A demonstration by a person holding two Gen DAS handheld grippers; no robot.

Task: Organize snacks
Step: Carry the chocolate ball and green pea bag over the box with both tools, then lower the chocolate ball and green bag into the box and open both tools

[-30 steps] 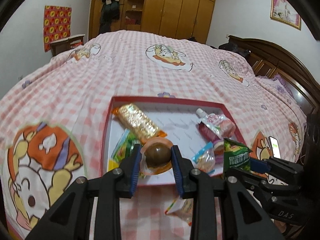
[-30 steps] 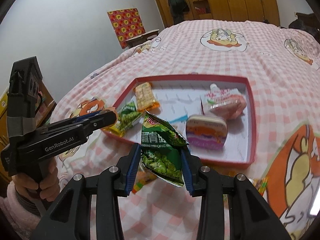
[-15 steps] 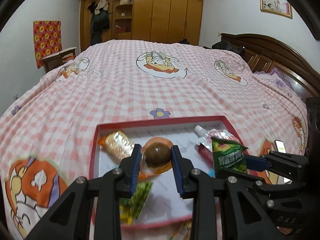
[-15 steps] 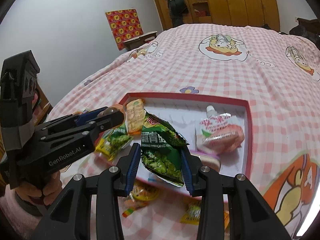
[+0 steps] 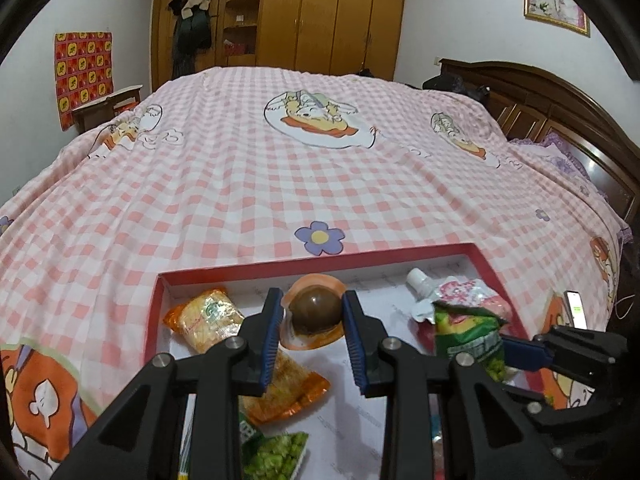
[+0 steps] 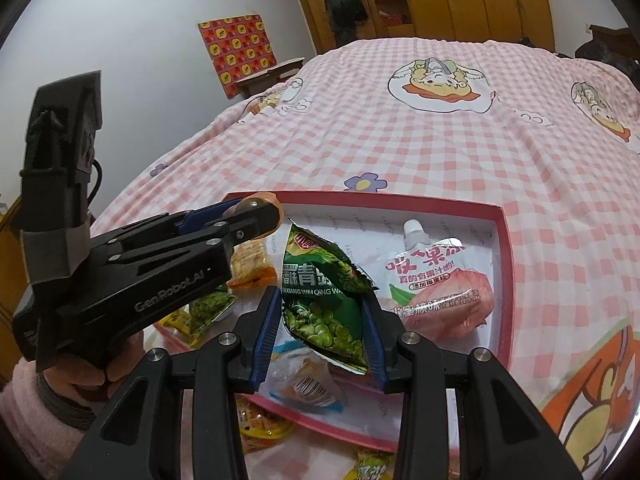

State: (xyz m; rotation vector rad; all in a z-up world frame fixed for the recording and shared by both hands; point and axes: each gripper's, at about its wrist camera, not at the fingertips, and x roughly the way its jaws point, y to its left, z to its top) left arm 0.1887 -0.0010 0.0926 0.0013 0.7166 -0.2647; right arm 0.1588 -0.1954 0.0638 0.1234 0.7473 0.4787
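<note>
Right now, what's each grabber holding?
Left gripper: closed on the brown jelly cup.
Right gripper: closed on the green pea bag.

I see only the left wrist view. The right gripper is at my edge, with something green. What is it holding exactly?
Observer: The right gripper is shut on a green pea packet, printed with peas and white lettering, held above the red tray.
Operator: Is anything lying under that packet?
Observer: Yes, a clear wrapper with a barcode lies in the tray below it.
Operator: And outside the tray, on the near side?
Observer: Yellow and orange snack wrappers lie on the checked bedspread in front of the tray's near wall.
</note>
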